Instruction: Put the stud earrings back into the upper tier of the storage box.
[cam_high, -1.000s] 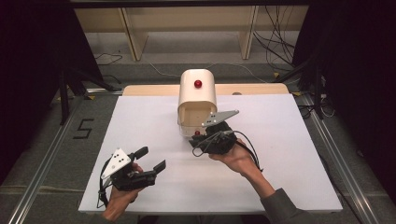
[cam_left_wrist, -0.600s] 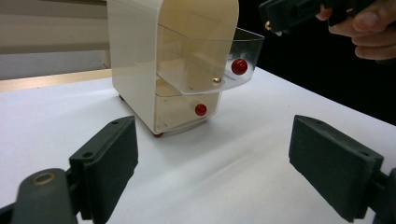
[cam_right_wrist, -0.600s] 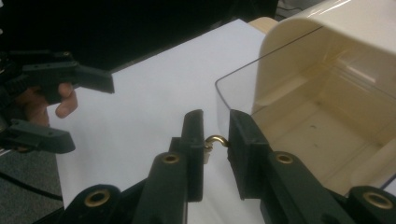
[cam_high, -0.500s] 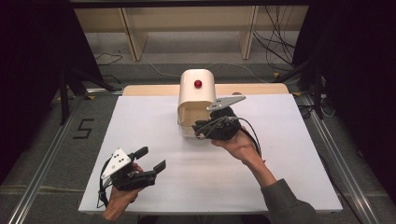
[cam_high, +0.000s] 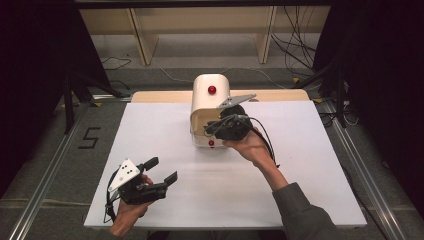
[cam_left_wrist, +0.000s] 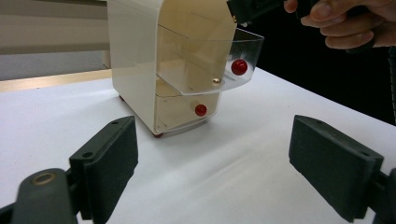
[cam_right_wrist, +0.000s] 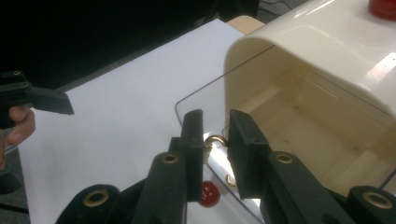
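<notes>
Fingers of right gripper (cam_right_wrist: 215, 140) pinch upper clear flap (cam_left_wrist: 210, 60) of cream box (cam_high: 210, 107), lifted; slip, we drop it. Left gripper (cam_high: 159, 172) wide, idle.

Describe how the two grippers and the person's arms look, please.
Both grippers are black with two flat, blocky jaws and brass-coloured pivot rings. The left gripper carries a pale grey three-cornered plate with dark dots; the right gripper has a darker grey plate and a black cable. The right arm wears a grey sleeve.
</notes>
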